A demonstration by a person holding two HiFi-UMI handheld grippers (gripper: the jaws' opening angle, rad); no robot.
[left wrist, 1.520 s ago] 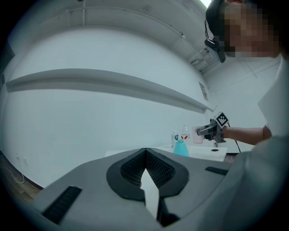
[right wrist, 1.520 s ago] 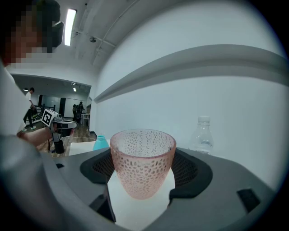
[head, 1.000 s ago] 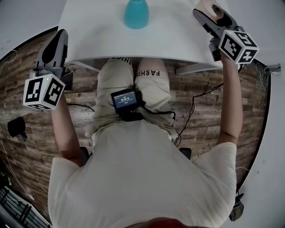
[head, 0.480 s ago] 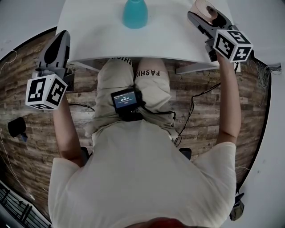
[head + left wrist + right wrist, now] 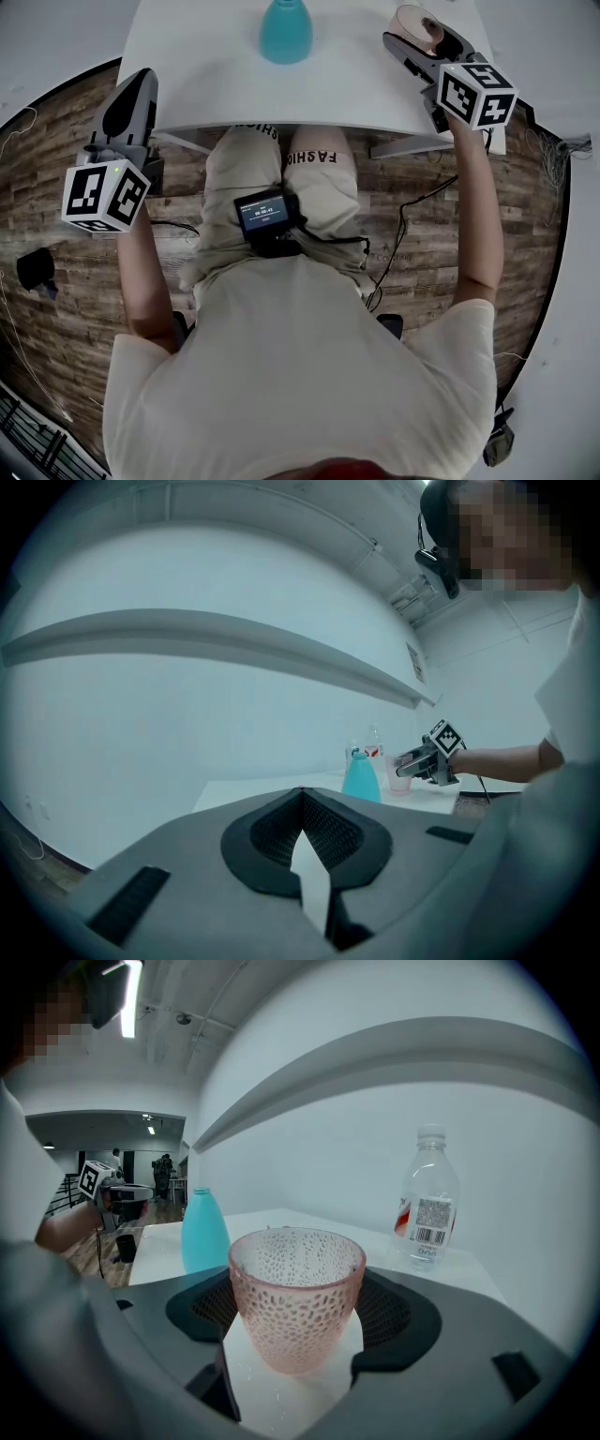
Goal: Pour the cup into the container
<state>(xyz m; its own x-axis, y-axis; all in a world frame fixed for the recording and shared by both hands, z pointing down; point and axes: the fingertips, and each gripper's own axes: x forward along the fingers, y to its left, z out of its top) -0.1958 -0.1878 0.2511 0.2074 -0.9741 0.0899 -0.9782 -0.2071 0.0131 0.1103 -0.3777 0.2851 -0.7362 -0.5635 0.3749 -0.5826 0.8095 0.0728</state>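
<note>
My right gripper is shut on a pink dimpled cup, which stands upright between its pads. In the head view the cup and right gripper hang over the far right of the white table. A teal bottle-shaped container stands at the table's middle, to the cup's left; the right gripper view shows the container beyond the cup. My left gripper is shut and empty off the table's left edge, pointing level. The left gripper view shows the container and cup far off.
A clear plastic water bottle with a label stands on the table behind the cup, to its right. The table's near edge crosses above the person's knees. Cables trail over the wooden floor on the right.
The right gripper has carried the cup down and to the left, nearer the teal container. The left gripper has hardly moved.
</note>
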